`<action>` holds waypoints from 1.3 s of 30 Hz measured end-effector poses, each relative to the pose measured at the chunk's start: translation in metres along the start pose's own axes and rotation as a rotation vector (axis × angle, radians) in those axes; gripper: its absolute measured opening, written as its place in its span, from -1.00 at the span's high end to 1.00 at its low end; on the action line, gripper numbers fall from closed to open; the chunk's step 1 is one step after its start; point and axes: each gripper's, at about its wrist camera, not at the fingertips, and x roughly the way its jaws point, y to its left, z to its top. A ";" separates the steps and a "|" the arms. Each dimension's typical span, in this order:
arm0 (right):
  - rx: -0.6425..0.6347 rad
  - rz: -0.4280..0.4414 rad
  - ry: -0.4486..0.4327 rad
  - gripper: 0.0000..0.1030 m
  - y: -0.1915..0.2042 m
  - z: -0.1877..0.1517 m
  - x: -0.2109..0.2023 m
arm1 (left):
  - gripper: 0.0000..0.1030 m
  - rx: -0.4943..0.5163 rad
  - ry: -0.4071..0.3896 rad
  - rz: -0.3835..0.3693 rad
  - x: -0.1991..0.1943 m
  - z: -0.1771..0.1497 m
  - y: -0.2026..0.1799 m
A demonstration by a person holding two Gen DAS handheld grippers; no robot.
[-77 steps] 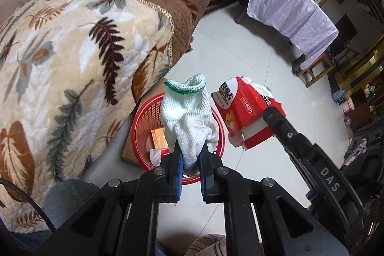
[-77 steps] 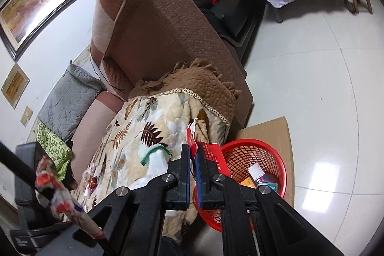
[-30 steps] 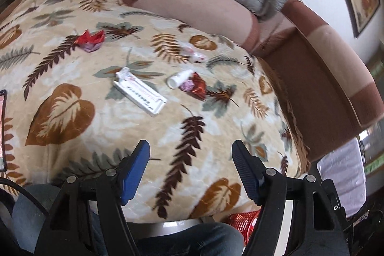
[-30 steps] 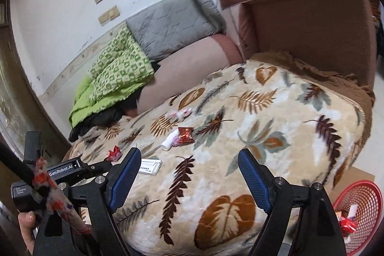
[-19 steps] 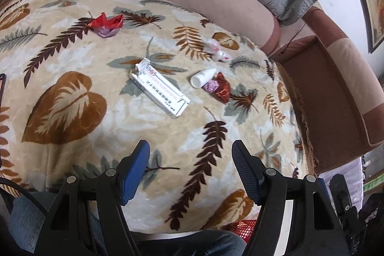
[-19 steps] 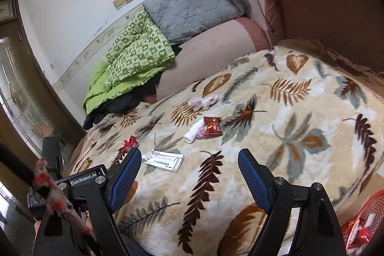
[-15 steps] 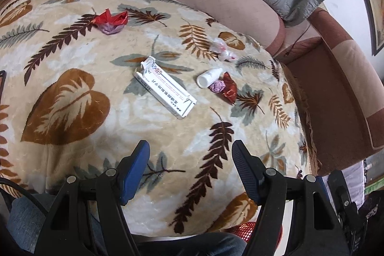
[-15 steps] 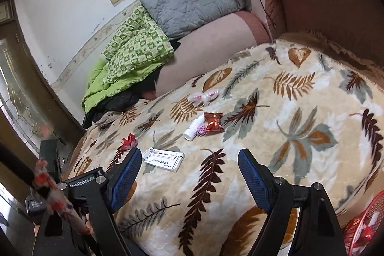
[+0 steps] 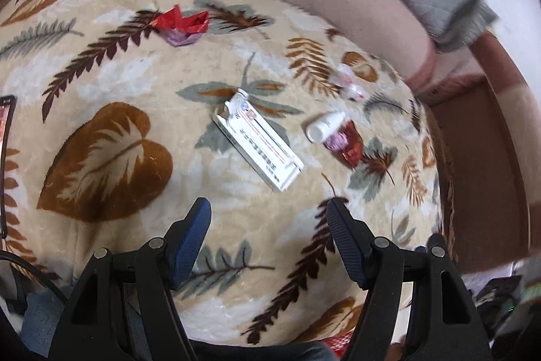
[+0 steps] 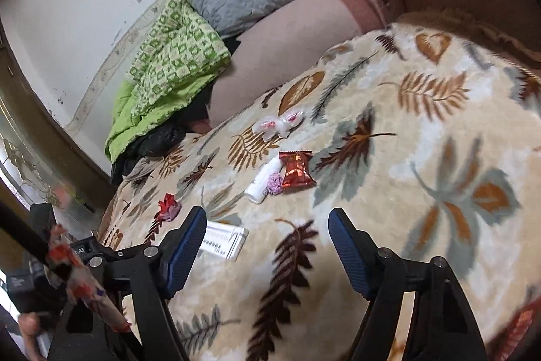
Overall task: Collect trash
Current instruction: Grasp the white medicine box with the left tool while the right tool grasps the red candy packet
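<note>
Left gripper: I see fingers spread wide, nothing between them, hovering over leaf-print blanket. White carton lies just ahead of fingertips, slightly toward right finger. Beyond right fingertip: small white bottle touching red foil wrapper. Far ahead of left finger: crumpled red wrapper.

Right gripper: I see fingers likewise spread, empty. Same carton partly hidden behind left finger; bottle and foil wrapper ahead between fingertips; clear candy wrappers farther on.
</note>
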 end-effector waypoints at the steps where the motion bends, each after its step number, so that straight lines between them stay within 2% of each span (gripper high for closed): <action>1: -0.003 0.006 0.012 -0.53 -0.001 0.007 0.013 | -0.35 -0.021 0.010 0.026 0.005 0.008 -0.001; 6: 0.000 0.046 0.057 -0.48 -0.008 0.029 0.072 | -0.35 -0.057 0.012 0.139 0.041 0.037 -0.008; 8: 0.012 0.039 0.079 -0.42 -0.017 0.032 0.100 | -0.35 -0.048 0.018 0.130 0.056 0.040 -0.008; 10: 0.028 0.023 0.099 -0.32 -0.025 0.032 0.119 | -0.35 -0.102 0.051 0.108 0.065 0.039 0.001; 14: 0.059 0.018 0.115 -0.32 -0.042 0.027 0.150 | -0.35 -0.153 0.059 0.133 0.076 0.037 0.008; 15: 0.066 0.009 0.138 -0.27 -0.044 0.025 0.161 | -0.35 -0.156 0.065 0.131 0.079 0.037 0.007; 16: 0.060 -0.002 0.148 -0.10 -0.044 0.024 0.166 | -0.35 -0.158 0.067 0.128 0.082 0.037 0.006; 17: 0.045 -0.022 0.141 -0.03 -0.043 0.025 0.168 | -0.35 -0.158 0.071 0.134 0.085 0.037 0.003; 18: 0.042 -0.013 0.136 0.19 -0.042 0.025 0.167 | -0.35 -0.155 0.072 0.140 0.087 0.037 0.001; 21: 0.062 0.003 0.113 0.30 -0.048 0.022 0.161 | -0.35 -0.153 0.077 0.186 0.100 0.040 -0.007; 24: 0.087 0.041 0.070 0.31 -0.054 0.020 0.146 | -0.37 -0.166 0.089 0.211 0.113 0.042 -0.012; 26: 0.092 0.050 0.047 0.31 -0.054 0.018 0.135 | -0.47 -0.145 0.099 0.243 0.123 0.042 -0.017; 30: 0.078 0.054 0.030 0.31 -0.051 0.011 0.123 | -0.50 -0.107 0.043 0.301 0.129 0.042 -0.026; 35: 0.055 0.076 -0.025 0.32 -0.046 0.009 0.106 | -0.50 -0.044 0.044 0.333 0.136 0.042 -0.030; 39: 0.059 0.087 -0.040 0.32 -0.049 0.006 0.100 | -0.41 0.051 0.091 0.356 0.138 0.042 -0.036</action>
